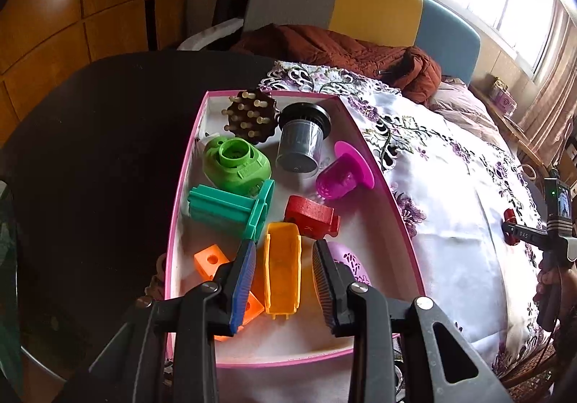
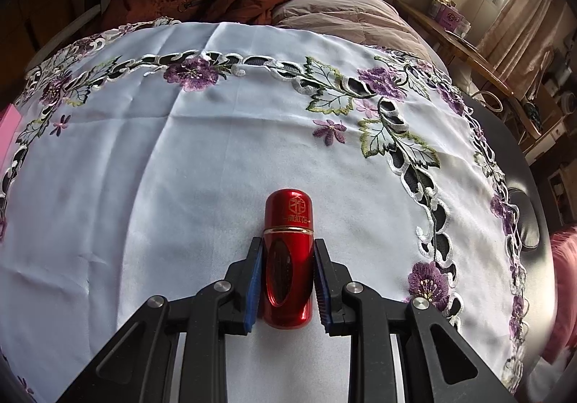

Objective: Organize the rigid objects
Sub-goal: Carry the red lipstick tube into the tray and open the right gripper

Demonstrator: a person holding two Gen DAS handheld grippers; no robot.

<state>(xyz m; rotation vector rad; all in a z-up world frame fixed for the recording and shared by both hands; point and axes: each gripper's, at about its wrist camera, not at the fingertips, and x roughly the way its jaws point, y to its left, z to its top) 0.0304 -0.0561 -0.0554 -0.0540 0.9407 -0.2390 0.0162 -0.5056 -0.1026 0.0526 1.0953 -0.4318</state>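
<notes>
My left gripper [image 1: 283, 280] hangs over the near end of the pink-walled box [image 1: 375, 165], tilted down into it, its ribbed pads spread apart with nothing between them. A yellow plastic trough [image 1: 283, 277] lies lengthwise in the gap below, touching neither pad that I can see. My right gripper [image 2: 287, 277] sits low over the white cloth [image 2: 144, 150], pointing toward the far edge of the tabletop, and its blue pads flank a glossy red metal canister [image 2: 287, 258] that lies on its side. The pads look pressed to its sides, so I take it as held. The canister has a rounded cap, a thin gold band and a dark oval window; a gold emblem and a line of lettering sit on the cap, too small for me to read.

In the left view the same canister [image 1: 509, 226] shows near the right edge of the tabletop, at the tip of the other gripper [image 1: 519, 233], which carries the letters "DAS".

Inside the box I see a ridged teal spool [image 1: 230, 212], a green housing with a round opening [image 1: 234, 165], a dark disc studded with pale pegs [image 1: 250, 116], a grey ribbed cup [image 1: 301, 143], a magenta flanged cup [image 1: 342, 174], a red block [image 1: 312, 215], an orange block with a hole [image 1: 209, 258] and a lilac perforated piece [image 1: 351, 264]. The cloth is satiny, embroidered with purple flowers and cutwork leaves.
</notes>
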